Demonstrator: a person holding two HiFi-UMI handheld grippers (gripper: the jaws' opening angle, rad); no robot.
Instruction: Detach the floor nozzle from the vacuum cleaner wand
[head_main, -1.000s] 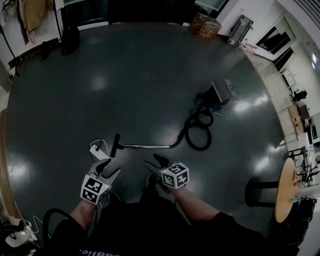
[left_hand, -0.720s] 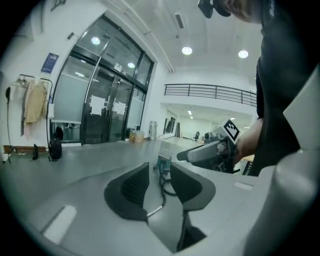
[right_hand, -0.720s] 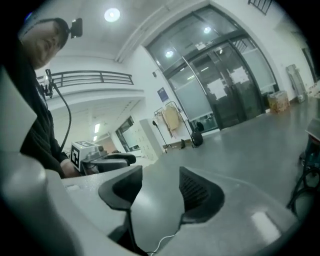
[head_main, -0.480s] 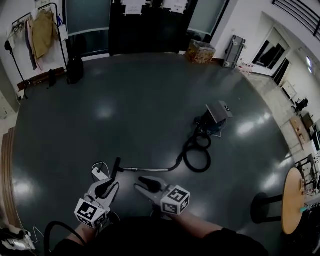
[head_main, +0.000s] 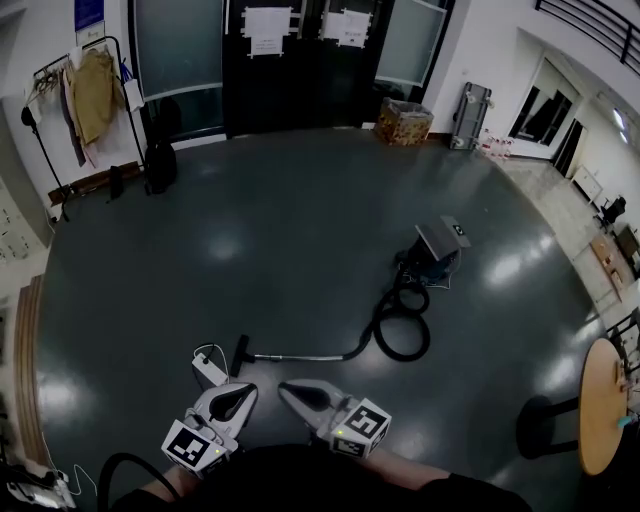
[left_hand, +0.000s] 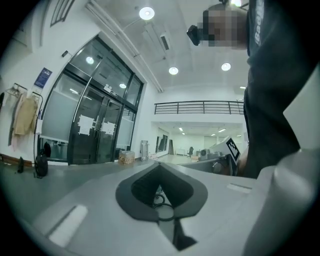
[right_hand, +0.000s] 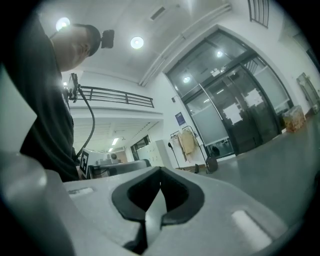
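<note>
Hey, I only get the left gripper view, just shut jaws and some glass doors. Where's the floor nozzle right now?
Observer: In the head view, the floor nozzle lies at the end of the wand, beyond the left hand-held gripper, untouched.
Operator: And the other one?
Observer: The right hand-held gripper has just closed its jaws, like the left, with nothing between them.
Operator: Where's the vacuum body?
Observer: The canister sits further right, with its hose coiled before it.

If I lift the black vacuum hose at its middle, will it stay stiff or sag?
Probably floppy: the hose lies in loose loops, so it would likely sag on both sides. It may also drag the metal wand and tug the vacuum body, since it seems joined to both.
</note>
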